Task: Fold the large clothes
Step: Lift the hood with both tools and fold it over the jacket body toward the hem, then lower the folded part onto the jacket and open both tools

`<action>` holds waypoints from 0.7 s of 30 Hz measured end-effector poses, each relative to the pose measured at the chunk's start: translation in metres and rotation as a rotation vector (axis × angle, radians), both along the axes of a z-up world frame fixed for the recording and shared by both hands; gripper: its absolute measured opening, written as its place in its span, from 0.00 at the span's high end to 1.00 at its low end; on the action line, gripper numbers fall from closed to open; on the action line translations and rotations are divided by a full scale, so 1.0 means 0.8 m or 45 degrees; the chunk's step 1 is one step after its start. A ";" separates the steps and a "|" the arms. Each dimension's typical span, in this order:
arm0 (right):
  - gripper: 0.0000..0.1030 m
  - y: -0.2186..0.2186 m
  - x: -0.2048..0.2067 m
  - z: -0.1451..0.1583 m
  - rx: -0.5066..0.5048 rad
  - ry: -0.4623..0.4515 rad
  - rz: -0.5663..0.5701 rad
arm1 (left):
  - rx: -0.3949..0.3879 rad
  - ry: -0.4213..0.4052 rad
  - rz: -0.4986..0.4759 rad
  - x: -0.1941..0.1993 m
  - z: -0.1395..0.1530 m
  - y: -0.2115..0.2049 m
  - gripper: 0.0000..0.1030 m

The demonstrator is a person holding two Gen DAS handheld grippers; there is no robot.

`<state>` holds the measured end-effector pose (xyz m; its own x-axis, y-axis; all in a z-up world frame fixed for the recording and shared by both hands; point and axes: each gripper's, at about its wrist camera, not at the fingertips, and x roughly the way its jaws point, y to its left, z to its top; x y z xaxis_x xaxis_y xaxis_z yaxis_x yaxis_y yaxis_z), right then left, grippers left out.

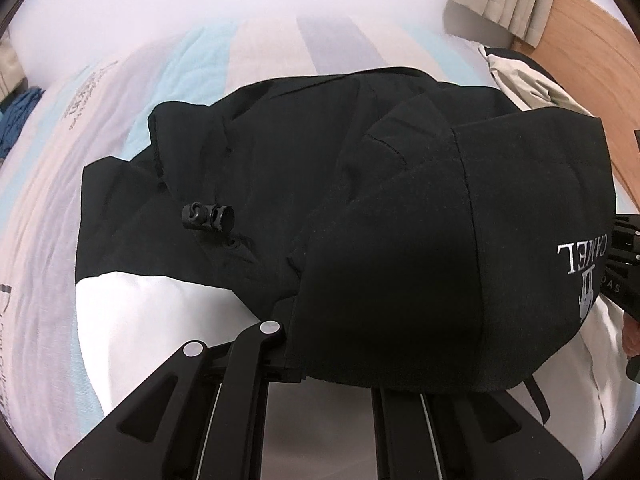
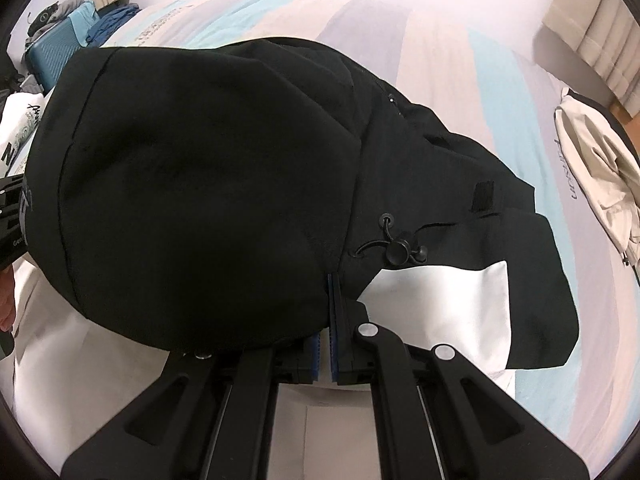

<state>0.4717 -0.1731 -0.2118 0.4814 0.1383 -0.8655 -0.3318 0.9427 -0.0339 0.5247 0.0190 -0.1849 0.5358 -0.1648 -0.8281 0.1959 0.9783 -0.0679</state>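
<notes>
Black and white hooded nylon jacket (image 1: 304, 168) is spread on the striped pastel bedspread (image 1: 168, 72), its black hood (image 2: 200, 184) lifted between both tools. The left gripper (image 1: 294, 344) and right gripper (image 2: 332, 312) are each clamped narrowly on the hood's edge. Folding is judged barely begun: hood to be laid over, sleeves and body left.

Materials and finish
Jacket (image 1: 400, 240): matt black cloth, white panels. Bedsheet (image 1: 180, 60): soft striped cloth. Headboard (image 1: 588, 60): smooth wood.
</notes>
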 end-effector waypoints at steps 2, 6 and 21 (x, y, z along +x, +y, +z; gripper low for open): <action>0.97 0.002 -0.001 -0.001 0.001 0.003 0.003 | -0.014 0.010 0.010 0.001 -0.002 0.000 0.93; 0.97 -0.002 0.007 -0.002 0.003 0.004 0.004 | -0.011 0.011 0.011 0.003 -0.004 -0.002 0.93; 0.60 -0.002 -0.008 0.008 -0.010 -0.041 -0.001 | -0.035 0.007 0.055 -0.001 0.006 0.005 0.76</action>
<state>0.4650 -0.1747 -0.2055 0.5094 0.1313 -0.8505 -0.3298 0.9426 -0.0520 0.5235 0.0233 -0.1801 0.5382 -0.1647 -0.8266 0.1532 0.9835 -0.0962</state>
